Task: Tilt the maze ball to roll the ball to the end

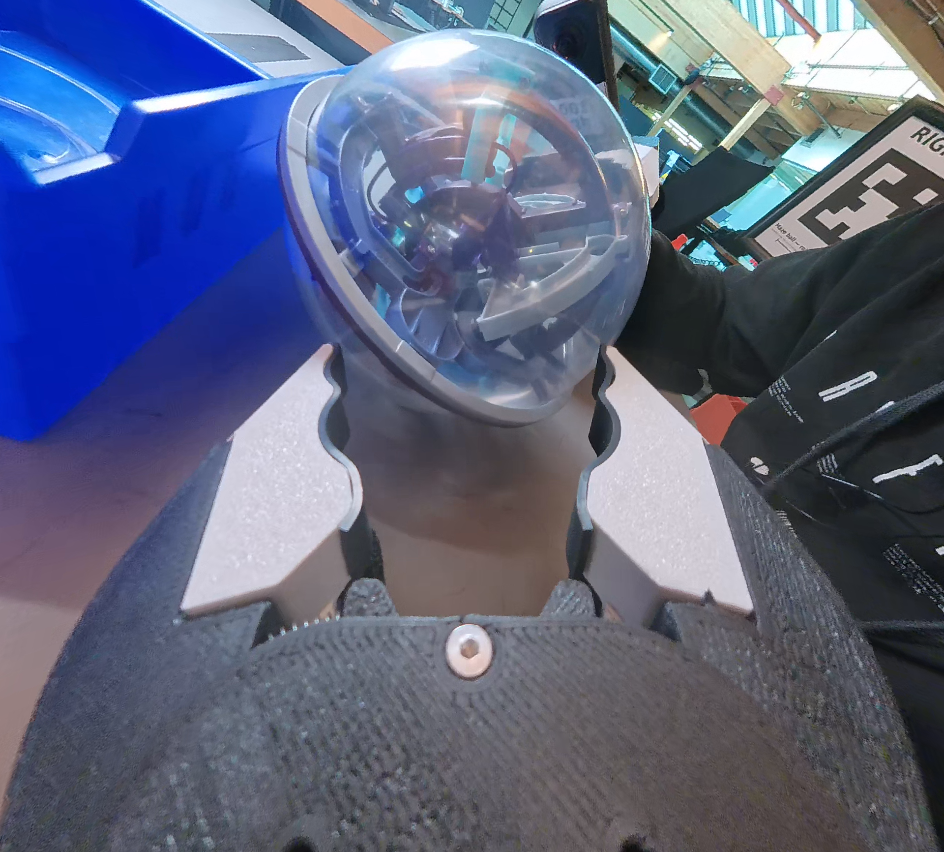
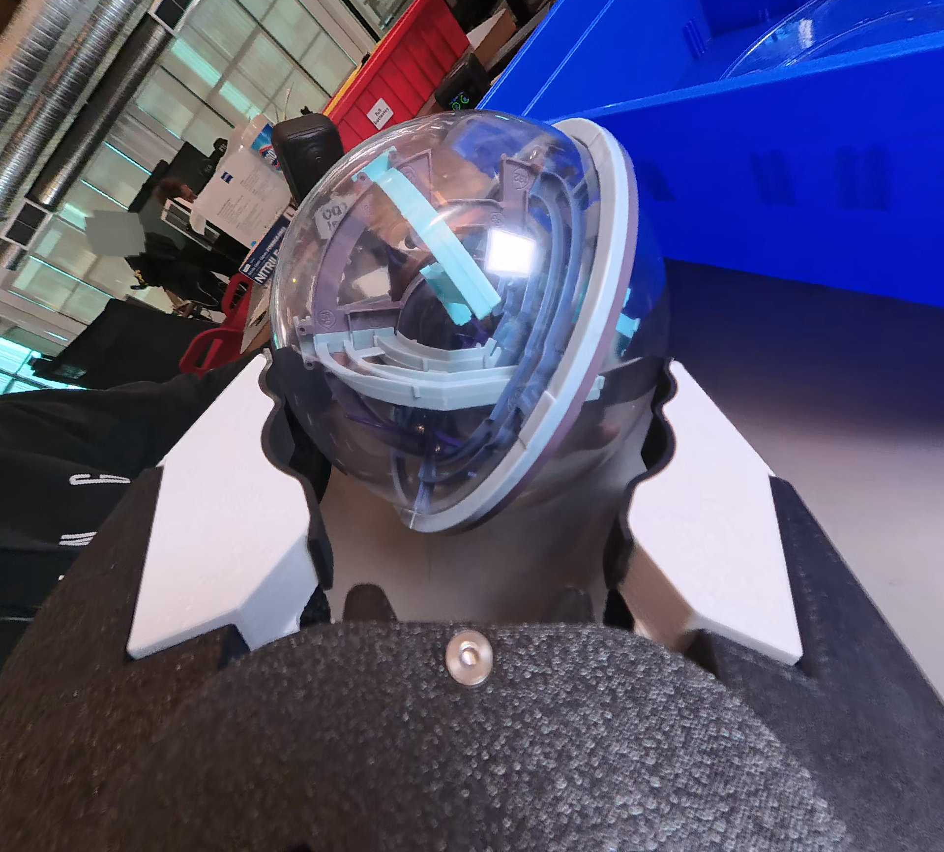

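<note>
The maze ball (image 1: 459, 224), a clear sphere with a grey equator ring and grey, purple and teal tracks inside, is held up between my two grippers, which face each other. My left gripper (image 1: 467, 357) has its jaws spread wide and pressed on the ball's lower part. My right gripper (image 2: 467, 367) clasps the maze ball (image 2: 459, 316) the same way, with black pads (image 2: 278, 398) against its sides. The equator ring is tilted. The other gripper's black camera shows behind the ball in the left wrist view (image 1: 577, 35) and the right wrist view (image 2: 306, 153). I cannot pick out the small ball inside.
A large blue bin (image 1: 127, 214) stands close beside the ball on the tan table (image 1: 102, 521), with a clear dome (image 2: 843, 20) inside it; the bin also shows in the right wrist view (image 2: 766, 188). A person's black sleeve (image 1: 740, 316) and a black-and-white marker board (image 1: 868, 183) are on the right.
</note>
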Motion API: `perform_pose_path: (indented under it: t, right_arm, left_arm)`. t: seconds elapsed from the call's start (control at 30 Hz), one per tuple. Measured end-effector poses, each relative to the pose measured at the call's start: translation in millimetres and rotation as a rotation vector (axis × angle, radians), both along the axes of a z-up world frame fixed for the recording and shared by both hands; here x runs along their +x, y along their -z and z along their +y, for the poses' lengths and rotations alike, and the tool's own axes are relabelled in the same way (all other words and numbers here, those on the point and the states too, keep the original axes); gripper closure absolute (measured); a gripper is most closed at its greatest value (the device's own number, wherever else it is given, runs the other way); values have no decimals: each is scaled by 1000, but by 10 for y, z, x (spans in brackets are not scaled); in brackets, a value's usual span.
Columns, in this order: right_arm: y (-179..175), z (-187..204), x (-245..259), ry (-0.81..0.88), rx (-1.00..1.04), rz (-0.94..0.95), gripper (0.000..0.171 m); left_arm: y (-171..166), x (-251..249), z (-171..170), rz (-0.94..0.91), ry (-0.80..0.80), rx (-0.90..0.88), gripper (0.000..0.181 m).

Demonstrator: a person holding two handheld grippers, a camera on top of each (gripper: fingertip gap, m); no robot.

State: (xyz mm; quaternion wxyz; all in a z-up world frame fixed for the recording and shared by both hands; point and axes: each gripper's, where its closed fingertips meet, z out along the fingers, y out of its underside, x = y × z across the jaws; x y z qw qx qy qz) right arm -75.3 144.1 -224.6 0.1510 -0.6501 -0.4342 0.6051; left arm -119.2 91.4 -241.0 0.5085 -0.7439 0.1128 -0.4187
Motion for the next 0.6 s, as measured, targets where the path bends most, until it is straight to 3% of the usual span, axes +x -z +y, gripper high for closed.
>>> perform_pose_path:
  t: [0.23,0.43,0.6]
  right_arm:
    - [24,-44,9,-51,-28,6,33]
    - [23,-60,5,-64,-30,10,33]
    - [18,-61,-1,-57,-24,20,33]
  left_arm:
    - [-28,22,-1,105,-8,88,72]
    - [-183,-9,37,312,-121,342,60]
    - [-140,33,65,398,-146,361,57]
